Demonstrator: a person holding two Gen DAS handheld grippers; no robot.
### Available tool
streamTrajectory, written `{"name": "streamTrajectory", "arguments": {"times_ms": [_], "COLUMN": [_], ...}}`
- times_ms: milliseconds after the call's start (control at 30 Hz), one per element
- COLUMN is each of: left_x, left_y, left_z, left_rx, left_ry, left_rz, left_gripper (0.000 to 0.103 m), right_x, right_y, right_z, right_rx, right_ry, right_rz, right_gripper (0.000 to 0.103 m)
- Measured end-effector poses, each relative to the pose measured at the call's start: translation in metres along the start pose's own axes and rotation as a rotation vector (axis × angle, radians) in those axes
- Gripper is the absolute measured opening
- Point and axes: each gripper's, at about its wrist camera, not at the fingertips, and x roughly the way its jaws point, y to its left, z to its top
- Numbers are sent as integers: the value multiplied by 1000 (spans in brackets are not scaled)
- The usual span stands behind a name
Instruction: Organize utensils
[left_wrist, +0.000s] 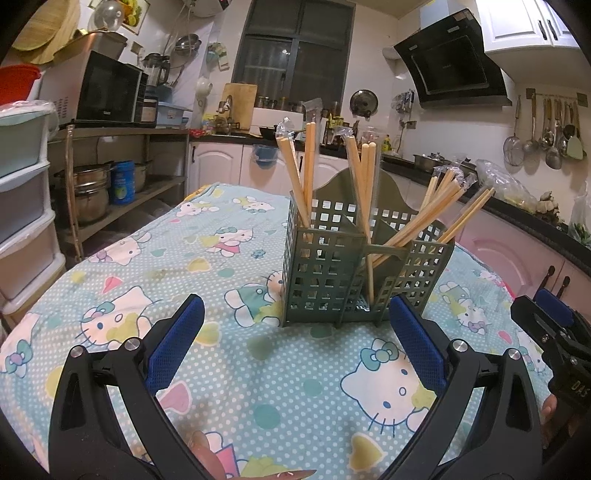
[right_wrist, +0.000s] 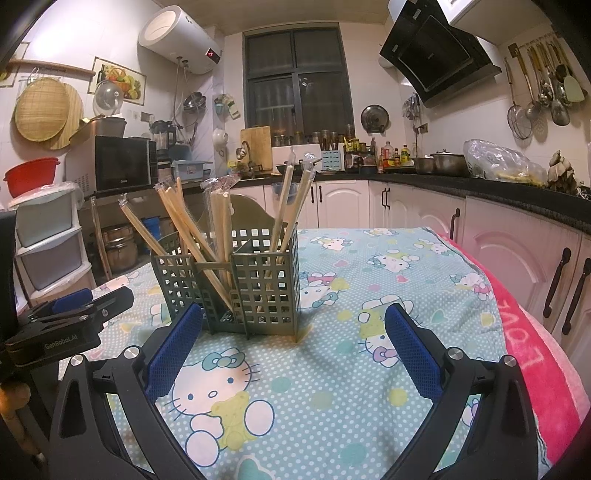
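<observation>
Chopsticks (left_wrist: 364, 192) all standing in the green rack (left_wrist: 332, 269), spread over its compartments, some wrapped in plastic. Rack upright on the surface (left_wrist: 221, 387), just ahead of the left gripper (left_wrist: 295, 332) jaws, ahead and left of the right gripper (right_wrist: 293, 334) jaws. Both sets of jaws spread wide, gripping nothing, hovering low over the cloth. No loose utensils visible on the surface. Task apparently finished or nearly so; at most tidying leaning chopsticks left.

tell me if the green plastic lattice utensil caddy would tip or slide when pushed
The green plastic lattice utensil caddy probably slides easily, looking light and hollow. Its tall wrapped wooden chopsticks lean outward, so a high push might tip it. The patterned tablecloth could bunch.
</observation>
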Motion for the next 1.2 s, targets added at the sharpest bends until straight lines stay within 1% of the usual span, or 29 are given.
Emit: {"name": "streamTrajectory", "arguments": {"times_ms": [900,1133,1200], "left_x": [2,2,3], "left_y": [1,-2,-3], "left_z": [-1,-2,-2], "left_rx": [-12,1,10], "left_ry": [13,14,25], "left_rz": [8,2,-11], "left_gripper": [92,92,92], "right_x": [0,1,2], "right_y": [0,-2,-3], "right_z": [-1,-2,-2], "right_rx": [3,5,7], "right_ry": [2,6,7], "right_rz": [-1,-8,-11], "right_gripper": [96,96,96]}}
